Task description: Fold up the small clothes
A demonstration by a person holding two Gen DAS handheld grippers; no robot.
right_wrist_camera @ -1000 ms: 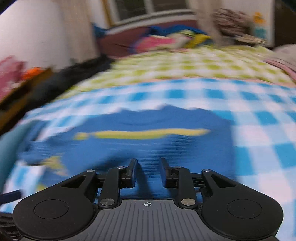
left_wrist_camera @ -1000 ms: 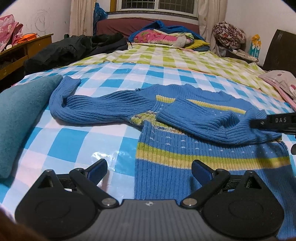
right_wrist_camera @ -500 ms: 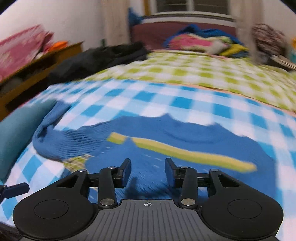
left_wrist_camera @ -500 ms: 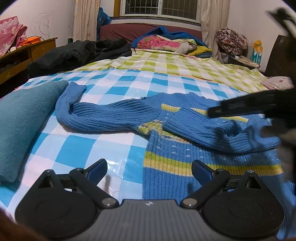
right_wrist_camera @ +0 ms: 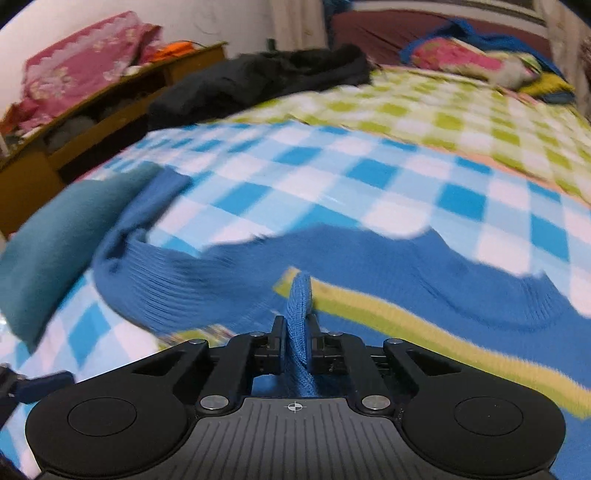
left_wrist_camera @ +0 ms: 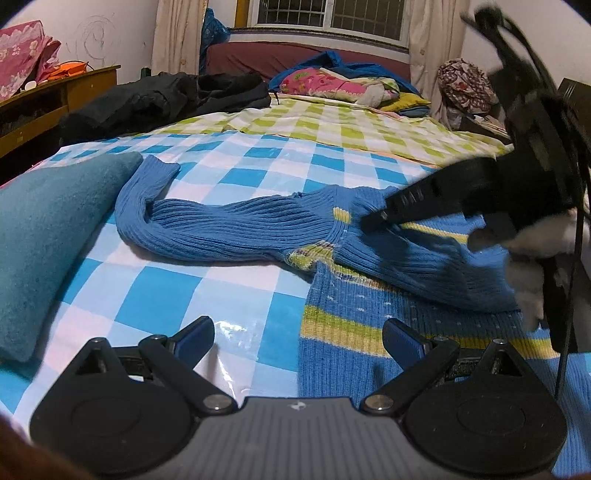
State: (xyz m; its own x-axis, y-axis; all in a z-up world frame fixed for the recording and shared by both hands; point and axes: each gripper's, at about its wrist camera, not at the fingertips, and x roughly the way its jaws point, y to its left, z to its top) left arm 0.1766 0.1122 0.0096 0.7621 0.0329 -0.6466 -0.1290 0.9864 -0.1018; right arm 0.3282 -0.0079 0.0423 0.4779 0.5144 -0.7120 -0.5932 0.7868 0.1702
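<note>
Room: bedroom, as I see it through both wrist views; window (left_wrist_camera: 325, 18) with curtains at the far wall, wooden shelf (left_wrist_camera: 55, 99) along the left.
Bed: blue-and-white checked sheet (left_wrist_camera: 162, 295) up front, green-and-white checked cover (left_wrist_camera: 332, 125) behind it.
Sweater: blue knit sweater (left_wrist_camera: 236, 229) with yellow-green stripes, lying flat on the checked sheet; one sleeve stretches left and bends back near the pillow, the other is folded across the chest.
Pillow: teal pillow (left_wrist_camera: 44, 236) at the left edge of the bed, just beside the stretched sleeve's cuff.
Left claw: my left claw (left_wrist_camera: 297, 338) hovers low over the sheet, fingers spread wide, nothing between them; its right finger (left_wrist_camera: 402, 341) is over the sweater's hem, the left over bare sheet.
Right claw: my right claw (right_wrist_camera: 297, 328) is closing and pinches a raised fold of the blue knit between its pads; in the left view it reaches in from the right over the sweater's chest.
Hand: a hand (left_wrist_camera: 532, 266) in something pale, blurred, carries the right claw.
Clutter: black jacket (left_wrist_camera: 166, 99) on the far left of the bed; pile of bright bedding (left_wrist_camera: 340, 85) at the head.
</note>
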